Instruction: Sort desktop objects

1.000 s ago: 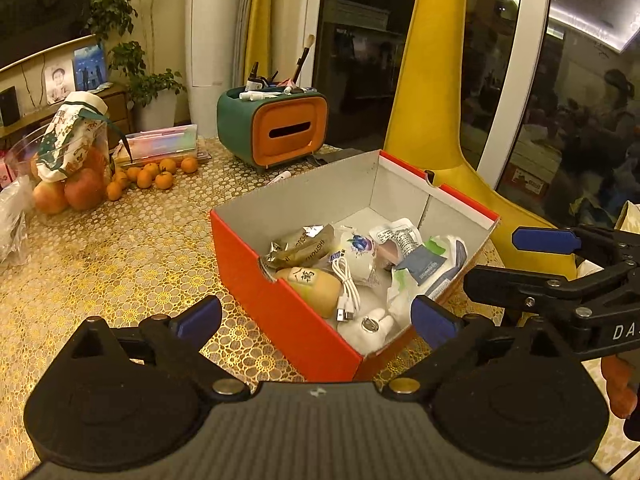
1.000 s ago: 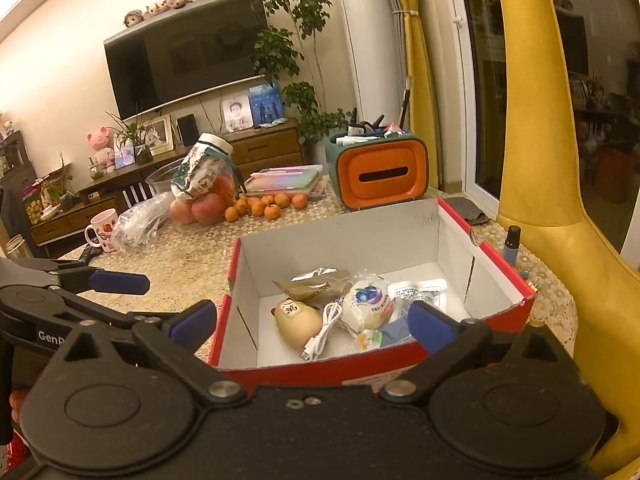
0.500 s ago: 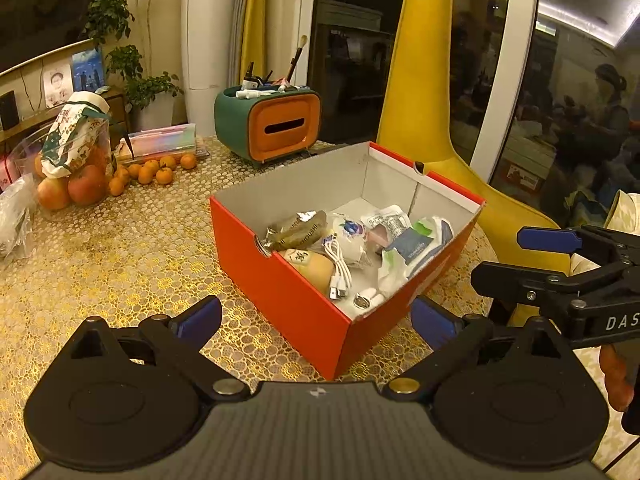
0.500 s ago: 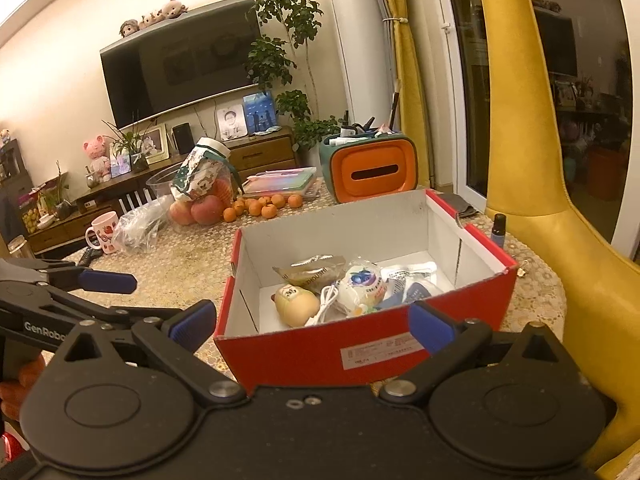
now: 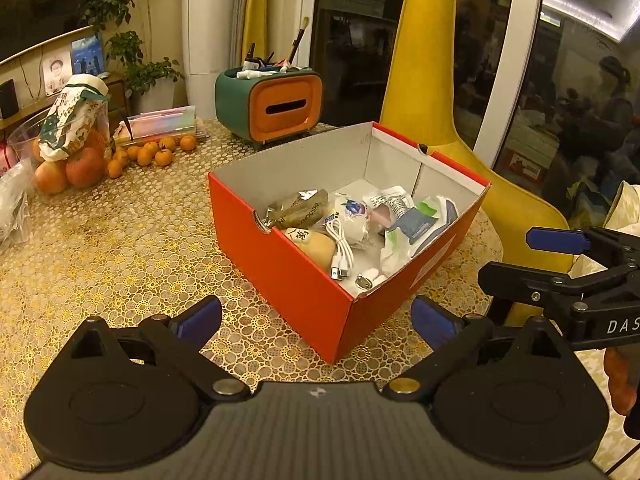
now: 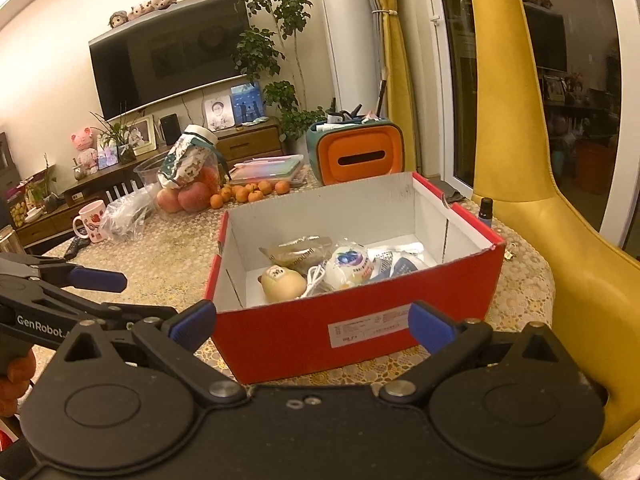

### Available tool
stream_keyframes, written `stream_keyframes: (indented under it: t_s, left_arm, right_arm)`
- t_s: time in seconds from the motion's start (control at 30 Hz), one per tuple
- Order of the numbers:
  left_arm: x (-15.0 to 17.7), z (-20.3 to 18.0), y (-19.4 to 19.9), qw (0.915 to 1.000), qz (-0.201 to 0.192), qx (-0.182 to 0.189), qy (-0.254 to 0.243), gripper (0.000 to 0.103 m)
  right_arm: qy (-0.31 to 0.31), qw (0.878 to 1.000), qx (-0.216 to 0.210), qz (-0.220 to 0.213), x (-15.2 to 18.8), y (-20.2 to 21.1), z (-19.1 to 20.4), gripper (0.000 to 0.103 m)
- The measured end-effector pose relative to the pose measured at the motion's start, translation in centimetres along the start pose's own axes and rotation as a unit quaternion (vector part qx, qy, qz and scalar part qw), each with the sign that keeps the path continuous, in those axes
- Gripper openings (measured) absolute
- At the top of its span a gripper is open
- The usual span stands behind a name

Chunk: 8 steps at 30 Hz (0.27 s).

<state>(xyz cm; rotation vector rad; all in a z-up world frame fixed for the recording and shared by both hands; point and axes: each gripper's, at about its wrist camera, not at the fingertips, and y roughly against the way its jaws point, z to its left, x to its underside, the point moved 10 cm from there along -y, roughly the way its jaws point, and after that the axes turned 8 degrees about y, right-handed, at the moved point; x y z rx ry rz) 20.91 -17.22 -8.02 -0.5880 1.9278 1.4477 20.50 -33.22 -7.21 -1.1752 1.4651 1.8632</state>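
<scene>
A red cardboard box [image 5: 296,276] [image 6: 360,340] stands open on the gold-patterned table [image 5: 120,240]. Inside lie a foil packet [image 5: 298,210], a tan pear-shaped toy [image 5: 314,242] [image 6: 282,282], a white USB cable [image 5: 342,246], a white round packet [image 6: 348,266] and several small pouches. My left gripper [image 5: 316,316] is open and empty, in front of the box's near corner. My right gripper [image 6: 312,322] is open and empty, in front of the box's labelled side. Each gripper shows in the other's view, the right one [image 5: 560,264] and the left one [image 6: 80,292].
A green and orange tissue holder [image 5: 276,104] [image 6: 356,152] with brushes stands behind the box. Apples, small oranges [image 5: 152,154], a bowl and a plastic bag sit at the far left. A small dark bottle [image 6: 486,210] stands right of the box. A yellow chair [image 6: 540,200] borders the table's right edge.
Both grippers have pulled back and away from the box, so it looks smaller and farther. Both stay open and empty. The box's contents have not moved.
</scene>
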Motion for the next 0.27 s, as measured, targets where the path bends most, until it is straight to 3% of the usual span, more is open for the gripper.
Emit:
stream_keyframes:
  t_s: [0.27]
  left_arm:
    - [0.28, 0.55, -0.22, 1.0000, 0.006, -0.005, 0.000, 0.101]
  right_arm:
    - [-0.003, 1.000, 0.002, 0.003, 0.06, -0.06, 0.11, 0.102]
